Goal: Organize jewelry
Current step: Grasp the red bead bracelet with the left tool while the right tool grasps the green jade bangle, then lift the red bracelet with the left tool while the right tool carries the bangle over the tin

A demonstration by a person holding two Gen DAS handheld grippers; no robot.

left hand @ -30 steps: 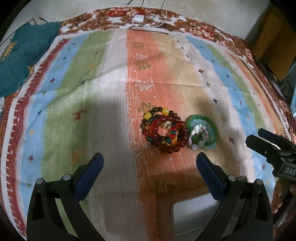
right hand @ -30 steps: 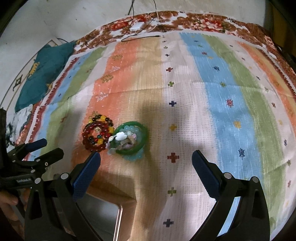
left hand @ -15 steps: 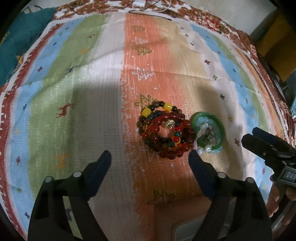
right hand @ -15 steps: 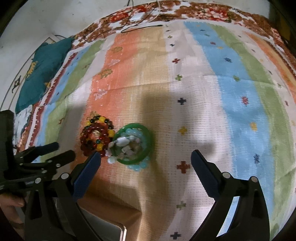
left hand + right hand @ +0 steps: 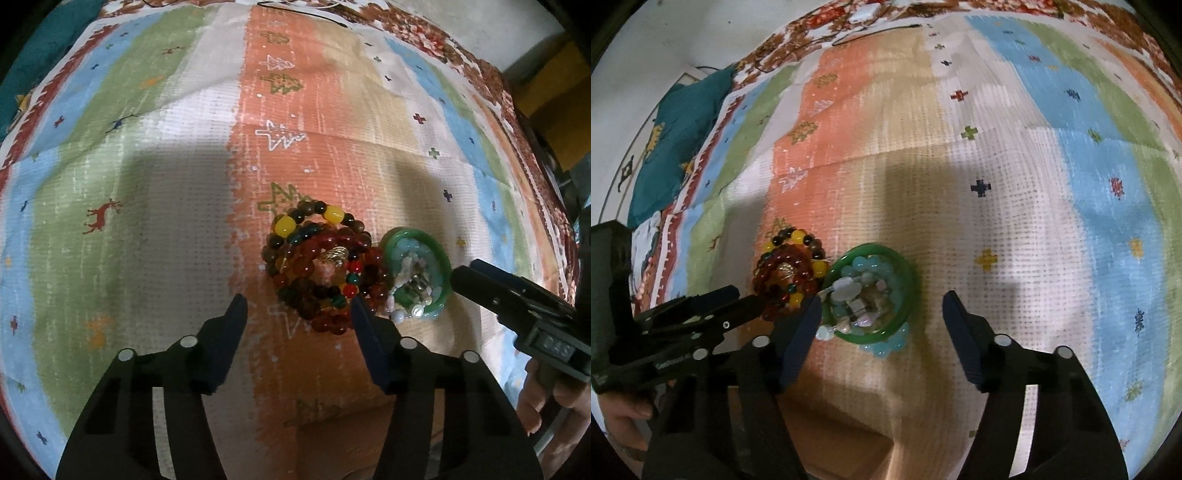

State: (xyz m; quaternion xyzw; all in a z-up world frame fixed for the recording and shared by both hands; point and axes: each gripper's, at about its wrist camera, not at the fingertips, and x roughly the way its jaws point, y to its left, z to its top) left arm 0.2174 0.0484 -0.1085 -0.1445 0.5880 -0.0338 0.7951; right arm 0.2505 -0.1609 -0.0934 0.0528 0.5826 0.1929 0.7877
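Early stage: nothing lifted yet. Coiled dark-red and yellow bead bracelets (image 5: 319, 267) touching green glassy bangle holding pale stone strands (image 5: 871, 291), both on striped woven cloth (image 5: 147, 229). Left gripper (image 5: 297, 314) closing around beads, right gripper (image 5: 881, 314) closing around bangle; pads apparently short of contact. Sorting still ahead.

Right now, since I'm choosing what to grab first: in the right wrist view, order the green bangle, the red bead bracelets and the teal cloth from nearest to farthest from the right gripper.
From the right gripper, jaws closing, nothing gripped:
1. Green bangle, just ahead between the fingertips.
2. Red bead bracelets, left, touching the bangle.
3. Teal cloth, far upper left.
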